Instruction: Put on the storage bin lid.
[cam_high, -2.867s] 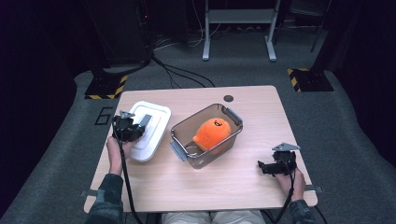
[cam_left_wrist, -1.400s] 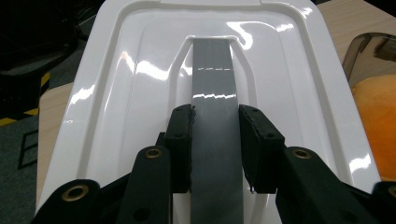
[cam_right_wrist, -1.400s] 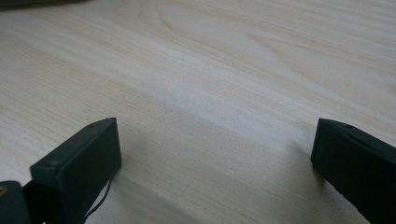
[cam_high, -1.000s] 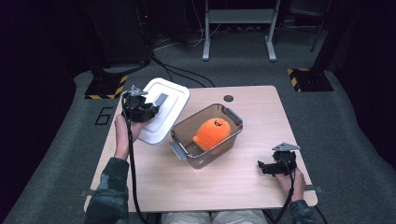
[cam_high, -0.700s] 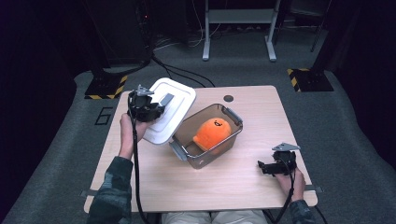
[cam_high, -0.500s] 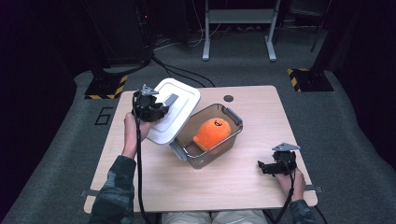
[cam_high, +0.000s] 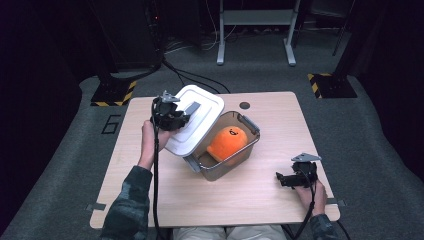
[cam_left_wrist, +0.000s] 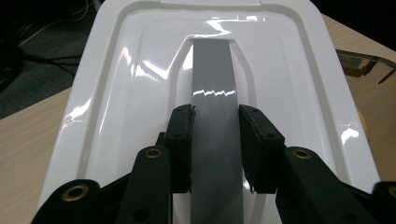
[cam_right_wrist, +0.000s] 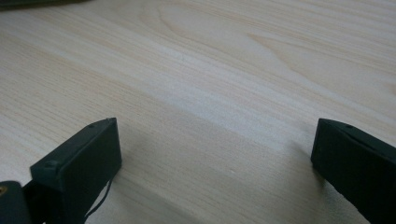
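The left gripper (cam_high: 172, 116) is clamped on the grey handle (cam_left_wrist: 214, 93) that runs down the middle of a white lid (cam_high: 196, 125). In the left gripper view the two black pads (cam_left_wrist: 181, 140) press against both long edges of that grey strip, with the glossy white plastic spreading out on either side. From the high view the lid is held up off the table (cam_high: 165, 200) and tilted, its lower right edge overlapping the left rim of a clear box (cam_high: 227, 167). The lid is not seated on the box; most of the opening stays uncovered.

Inside the box lies an orange soft toy (cam_high: 227, 143), rounded, with a small dark mark on its upper side that is too small to read as writing or a face. A grey clasp (cam_high: 248, 123) sits at the far end of the box.

The right gripper (cam_high: 295, 177) rests on the table near its front right corner, well apart from the box. In the right gripper view its jaws stand wide with only bare pale wood between them.

On the grey floor to the left of the table, a large figure 6 (cam_high: 111, 123) is marked in dark outline. No brand or label can be made out on the lid or the box.
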